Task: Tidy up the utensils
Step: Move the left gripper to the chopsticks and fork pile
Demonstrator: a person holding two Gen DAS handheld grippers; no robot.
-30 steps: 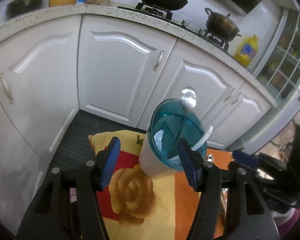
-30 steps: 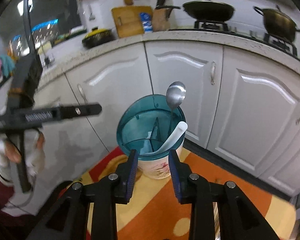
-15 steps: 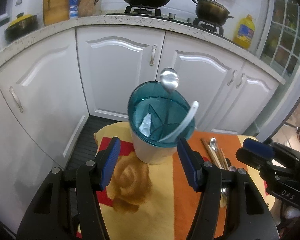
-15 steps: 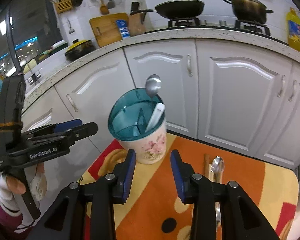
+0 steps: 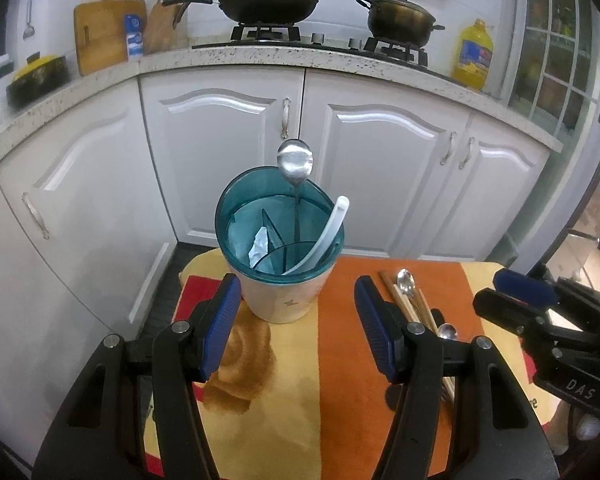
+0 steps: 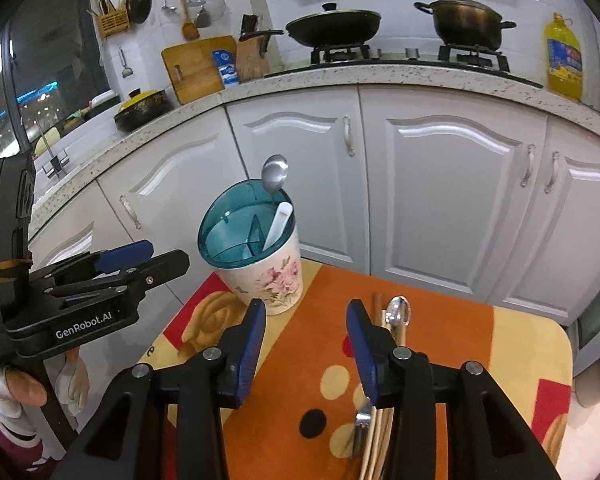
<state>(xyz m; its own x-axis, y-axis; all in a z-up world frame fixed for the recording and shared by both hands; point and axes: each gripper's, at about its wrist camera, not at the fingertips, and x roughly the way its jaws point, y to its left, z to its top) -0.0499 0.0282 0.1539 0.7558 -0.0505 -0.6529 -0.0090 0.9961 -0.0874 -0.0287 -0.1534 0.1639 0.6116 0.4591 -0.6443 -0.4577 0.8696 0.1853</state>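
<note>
Table (image 6: 440,364), orange-yellow patterned cloth. Floral utensil holder (image 6: 266,280) stands at 11 o'clock. Chopsticks (image 5: 400,300) and metal spoons (image 6: 398,314) lie at 1 o'clock, side by side, touching.

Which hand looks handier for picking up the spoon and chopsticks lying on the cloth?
Probably right: the open right gripper hangs over the loose spoon and chopsticks; the left gripper faces the holder.

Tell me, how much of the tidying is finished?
Partly done: a metal spoon and a white spoon stand in the holder. Both tongs, left and right, are open and empty. Another spoon and chopsticks lie on the cloth.
</note>
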